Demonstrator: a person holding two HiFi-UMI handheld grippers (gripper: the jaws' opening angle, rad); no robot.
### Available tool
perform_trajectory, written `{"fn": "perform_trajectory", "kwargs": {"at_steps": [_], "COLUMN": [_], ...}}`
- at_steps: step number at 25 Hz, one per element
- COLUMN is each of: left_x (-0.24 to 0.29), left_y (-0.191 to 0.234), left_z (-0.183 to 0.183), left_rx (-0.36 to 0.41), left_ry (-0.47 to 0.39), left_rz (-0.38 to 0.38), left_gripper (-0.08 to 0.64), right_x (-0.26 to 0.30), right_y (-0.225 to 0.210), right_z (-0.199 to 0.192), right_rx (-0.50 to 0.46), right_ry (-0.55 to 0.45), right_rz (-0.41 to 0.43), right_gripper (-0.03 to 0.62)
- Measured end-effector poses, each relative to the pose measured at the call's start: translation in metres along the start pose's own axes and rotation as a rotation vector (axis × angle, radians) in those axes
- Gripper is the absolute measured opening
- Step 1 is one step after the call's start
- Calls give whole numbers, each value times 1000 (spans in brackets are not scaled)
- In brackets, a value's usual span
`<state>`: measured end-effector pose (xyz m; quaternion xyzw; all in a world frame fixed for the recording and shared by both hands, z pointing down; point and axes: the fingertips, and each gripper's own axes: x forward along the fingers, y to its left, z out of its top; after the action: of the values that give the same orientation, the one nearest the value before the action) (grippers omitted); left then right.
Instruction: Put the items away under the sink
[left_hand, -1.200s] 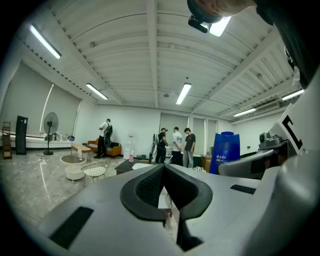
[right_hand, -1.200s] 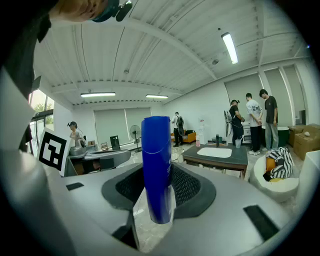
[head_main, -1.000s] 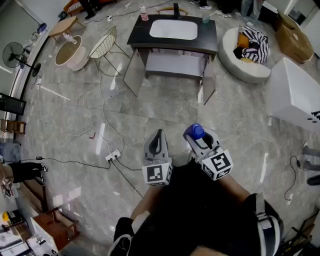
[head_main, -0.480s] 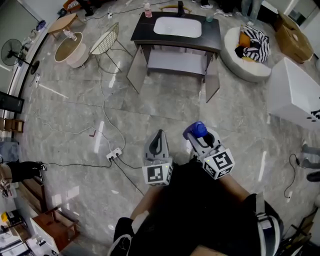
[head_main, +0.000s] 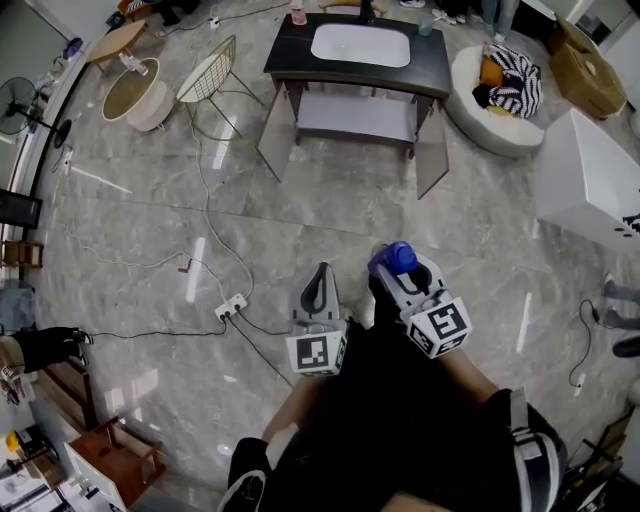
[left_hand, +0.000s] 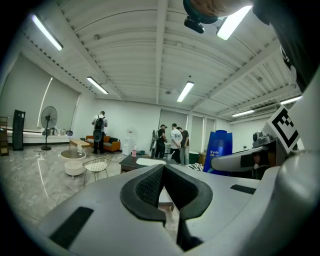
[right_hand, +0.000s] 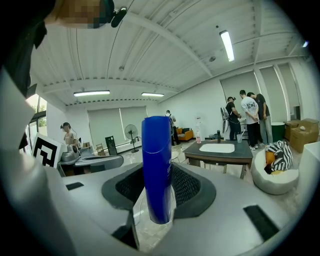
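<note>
My right gripper (head_main: 402, 272) is shut on a blue bottle (head_main: 393, 260), held upright between its pads; in the right gripper view the blue bottle (right_hand: 156, 167) fills the middle. My left gripper (head_main: 318, 288) is shut with nothing in it, its pads (left_hand: 150, 186) meeting. The sink cabinet (head_main: 292, 62), dark-topped with a white basin, stands far ahead at the top of the head view with both doors swung open and a pale shelf (head_main: 352, 116) showing beneath. A pink bottle (head_main: 298, 15) and a cup (head_main: 426, 27) stand on its top. The sink cabinet (right_hand: 219, 148) also shows right of the bottle.
Cables and a power strip (head_main: 231, 306) cross the marble floor to my left. A wire chair (head_main: 206, 83) and a round table (head_main: 132, 92) stand left of the sink, a white beanbag (head_main: 492, 85) and a white box (head_main: 588, 178) to its right. Several people (left_hand: 172, 143) stand behind the sink.
The sink cabinet has slid toward the top of the head view. Both grippers keep their hold and stay level with each other.
</note>
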<state>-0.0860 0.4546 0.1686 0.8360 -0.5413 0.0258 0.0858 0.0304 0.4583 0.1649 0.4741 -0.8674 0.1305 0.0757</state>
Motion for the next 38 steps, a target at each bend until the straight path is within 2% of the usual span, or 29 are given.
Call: {"fn": "perform_trajectory", "kwargs": {"at_steps": [5,9,13,20,27,33,38], "left_x": [40,93,156,269,348,384,424], "left_y": [14,28,46,69,86,118,155], "left_z": [-5,10,19,35,49,46,33], "left_rx": [46,21,-7,2,12,-14,-81], "left_ry": [16,7,-2,30,14,34,18], "left_rz": [-12,-15,31,83,146,201,214], "left_gripper": [15,15,15,15,15,15,15], "right_x": [38,81,126,211,280,336,394], "right_y": [-26,-60,-105,-182,-245,-271,-284], "right_z": [7,23,40,70,89,87,73], "right_rx": [-8,-27,-34,-79,-158,-147,-142], "right_ry": [-11,-22,-13,21,17,38,33], "right_rz": [11,25,42,103,174,182,183], "right_gripper": [155,155,155,155,155,155,155]}}
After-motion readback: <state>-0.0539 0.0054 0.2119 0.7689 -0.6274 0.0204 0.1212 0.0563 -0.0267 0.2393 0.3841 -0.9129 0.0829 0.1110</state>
